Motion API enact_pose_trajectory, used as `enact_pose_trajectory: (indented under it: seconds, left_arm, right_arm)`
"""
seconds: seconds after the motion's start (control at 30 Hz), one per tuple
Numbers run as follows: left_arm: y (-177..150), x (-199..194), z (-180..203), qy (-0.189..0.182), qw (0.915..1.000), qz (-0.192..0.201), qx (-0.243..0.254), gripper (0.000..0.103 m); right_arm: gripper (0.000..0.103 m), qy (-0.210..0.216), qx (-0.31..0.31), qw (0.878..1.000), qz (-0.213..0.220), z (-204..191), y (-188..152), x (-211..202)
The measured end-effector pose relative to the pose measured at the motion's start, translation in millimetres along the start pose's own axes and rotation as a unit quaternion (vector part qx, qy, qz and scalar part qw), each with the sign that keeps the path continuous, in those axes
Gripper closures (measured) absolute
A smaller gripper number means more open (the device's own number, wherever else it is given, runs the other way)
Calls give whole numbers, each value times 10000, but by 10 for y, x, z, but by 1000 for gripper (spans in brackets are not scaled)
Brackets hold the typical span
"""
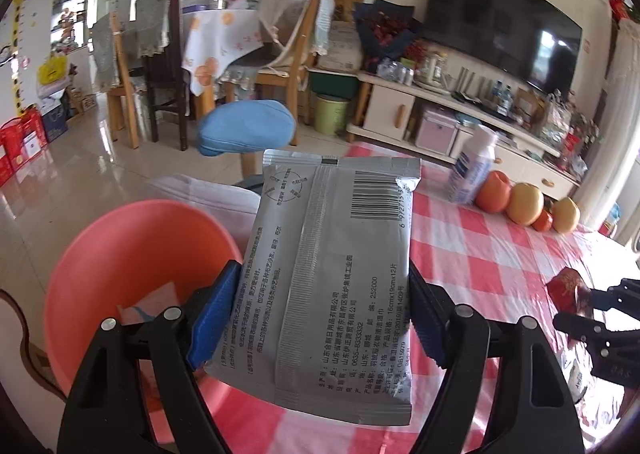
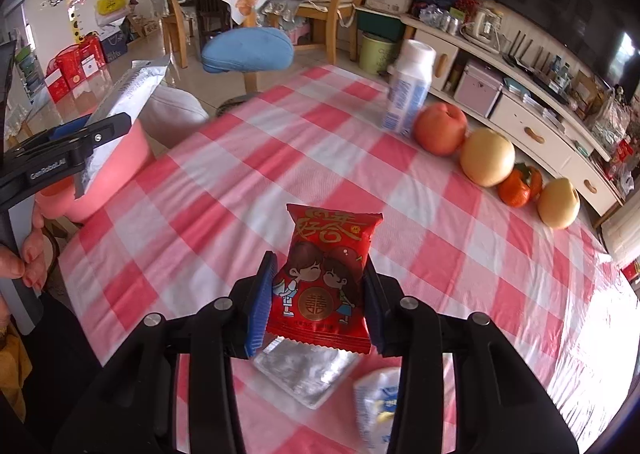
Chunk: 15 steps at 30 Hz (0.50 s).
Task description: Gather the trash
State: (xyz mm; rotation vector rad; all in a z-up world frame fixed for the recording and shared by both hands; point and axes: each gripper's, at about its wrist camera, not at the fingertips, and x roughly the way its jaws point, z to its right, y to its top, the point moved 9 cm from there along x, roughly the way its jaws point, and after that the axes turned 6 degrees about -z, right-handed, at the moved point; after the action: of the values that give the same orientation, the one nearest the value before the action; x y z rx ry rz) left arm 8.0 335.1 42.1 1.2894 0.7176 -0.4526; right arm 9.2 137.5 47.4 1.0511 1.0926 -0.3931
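Two grippers each clamp a piece of trash. The left gripper point(image 1: 320, 314) holds a silver packet point(image 1: 332, 274), with the pink bin point(image 1: 120, 254) at its nine o'clock. Only the right wrist view shows the right gripper point(image 2: 318, 302) pinching a red wrapper point(image 2: 324, 282) above a foil packet point(image 2: 304, 374) and white wrapper point(image 2: 376, 406) on the checked tablecloth point(image 2: 280, 141). At two o'clock stand a bottle point(image 2: 408, 93) and fruit point(image 2: 486, 157).
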Motion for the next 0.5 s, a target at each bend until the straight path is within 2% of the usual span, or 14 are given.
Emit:
enact_pose_trajectory:
  seconds: [0.1,0.17,0.3,0.43,0.5]
  left_arm:
    - [44,-51,-133,151,9998,114,-68,30]
    - [72,-86,-224,217,9995,182,-108,31]
    - [42,-43,-369,203,9994,55,-275,32]
    - [29,-5,-451,-149,9983,-43,-553,32]
    - [-34,46,-409,-613,9955,-223,-694,32]
  right_arm:
    - [61,17,-74,10000,31,-133,72,4]
    - [61,11,-117,9999,42,-202,111,15]
    - [61,47,-201,9998,49,-369,162,49]
    - [61,6,-189,9998,17,-389,146,70]
    - [61,-7,-161,9999,-2,-376,128,83]
